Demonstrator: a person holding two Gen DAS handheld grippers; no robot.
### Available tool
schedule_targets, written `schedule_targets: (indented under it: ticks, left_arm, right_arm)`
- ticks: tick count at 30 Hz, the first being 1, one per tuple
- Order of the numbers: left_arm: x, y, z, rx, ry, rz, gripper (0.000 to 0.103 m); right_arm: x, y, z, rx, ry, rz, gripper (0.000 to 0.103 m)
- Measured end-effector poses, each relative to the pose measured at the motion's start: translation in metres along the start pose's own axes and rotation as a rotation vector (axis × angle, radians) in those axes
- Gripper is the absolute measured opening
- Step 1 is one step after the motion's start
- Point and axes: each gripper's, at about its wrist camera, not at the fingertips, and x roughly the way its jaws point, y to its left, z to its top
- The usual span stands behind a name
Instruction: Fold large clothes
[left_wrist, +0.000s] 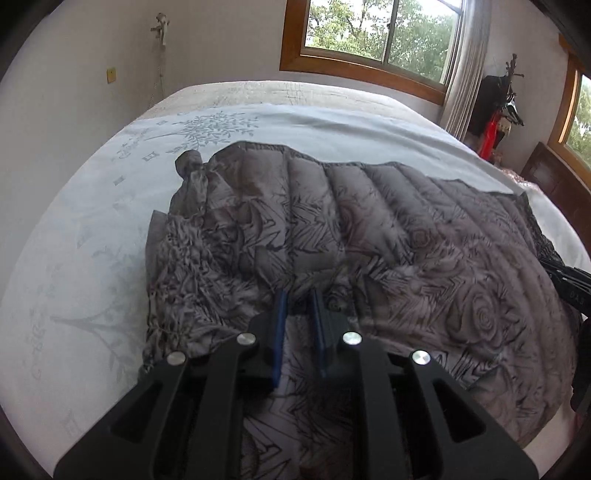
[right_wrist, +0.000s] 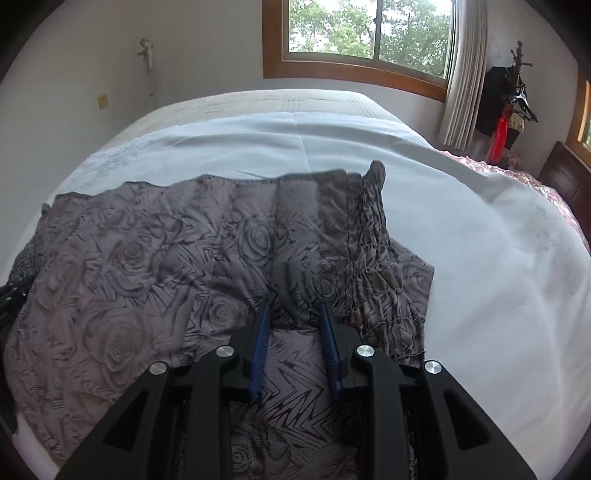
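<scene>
Left wrist view shows the grey rose-print dress on the bed, folded over once — more folds left. Left gripper and right gripper hang just above it, fingers apart, grasping nothing.

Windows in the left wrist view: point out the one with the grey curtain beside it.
The large wood-framed window above the bed; the grey pleated curtain hangs at its right edge. The smaller window at far right has none visible.

daylight from window | soft shadows | fisheye-warped dark edges
</scene>
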Motion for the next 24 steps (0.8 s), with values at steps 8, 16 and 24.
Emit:
schedule_targets:
  ticks: [8,16,24]
  left_arm:
    - [-0.017,0.005,0.011,-0.042,-0.013,0.027,0.014]
    - [-0.023,-0.011,0.003,-0.013,-0.005,0.052,0.016]
    - [-0.006,-0.009,-0.005,-0.002,0.011,0.051,0.017]
  right_arm:
    - [-0.019,0.010,0.006,-0.014,-0.044,-0.022,0.027]
    - [-0.026,0.029,0.002,-0.044,-0.029,-0.034,0.029]
    - [-0.006,0.027,-0.009,-0.053,-0.020,-0.063,0.030]
